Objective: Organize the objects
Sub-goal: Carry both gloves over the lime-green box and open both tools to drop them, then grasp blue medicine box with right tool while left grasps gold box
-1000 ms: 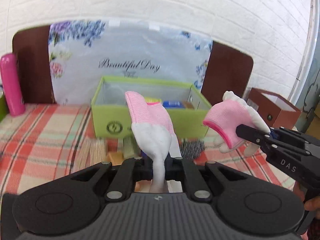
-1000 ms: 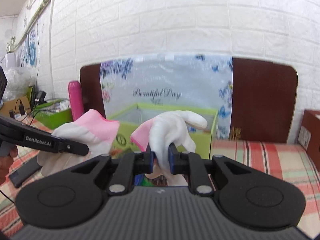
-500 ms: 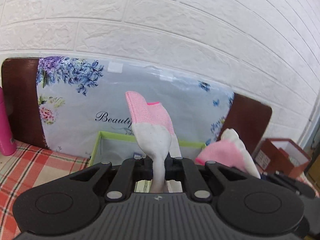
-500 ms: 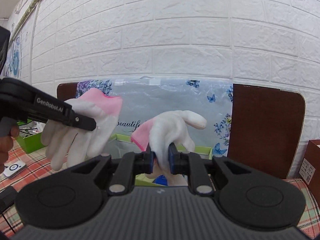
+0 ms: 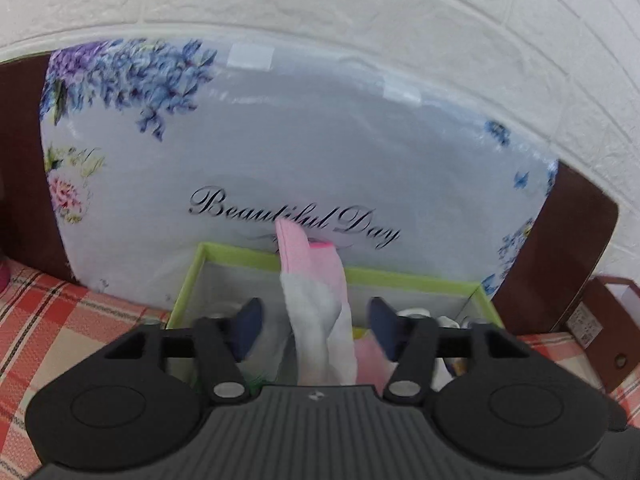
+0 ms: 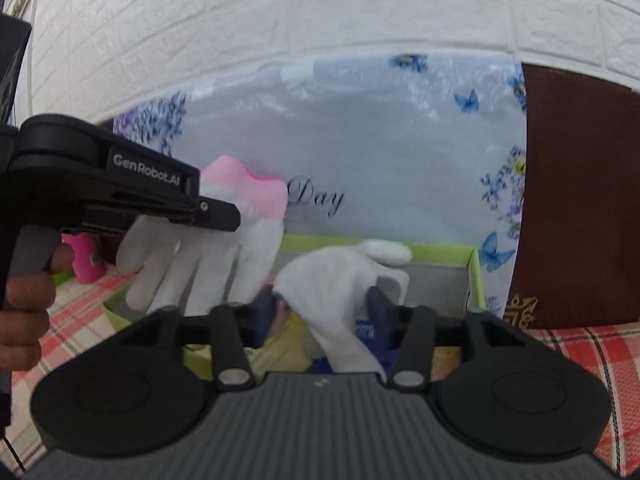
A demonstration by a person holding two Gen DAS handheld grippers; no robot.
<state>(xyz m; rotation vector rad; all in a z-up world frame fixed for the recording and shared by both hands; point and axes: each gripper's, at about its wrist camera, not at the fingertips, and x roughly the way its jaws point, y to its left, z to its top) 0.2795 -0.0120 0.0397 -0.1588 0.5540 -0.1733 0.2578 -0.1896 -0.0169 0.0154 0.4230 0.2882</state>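
My left gripper [image 5: 314,312] hangs over the green box [image 5: 400,276], its jaws opening wide. A pink-and-white glove [image 5: 304,256] stands loose between the blue pads [image 5: 248,326], and neither pad touches it. My right gripper [image 6: 322,304] is over the same green box [image 6: 440,248], jaws opening. The second white glove [image 6: 328,276] droops between its pads, no longer pinched. In the right wrist view the left gripper [image 6: 228,216] reaches in from the left, with its glove [image 6: 208,256] hanging beside its fingers above the box.
A floral "Beautiful Day" bag [image 5: 320,160] leans on a brown board [image 6: 580,200] against the white brick wall behind the box. A brown box [image 5: 600,320] sits at the right and a pink bottle [image 6: 86,256] at the left. A hand [image 6: 24,304] holds the left gripper. A plaid cloth [image 5: 60,320] covers the table.
Both grippers moved forward until they were over the green box. Each was shut on a glove; now both have opened and the gloves sag loose between the pads.
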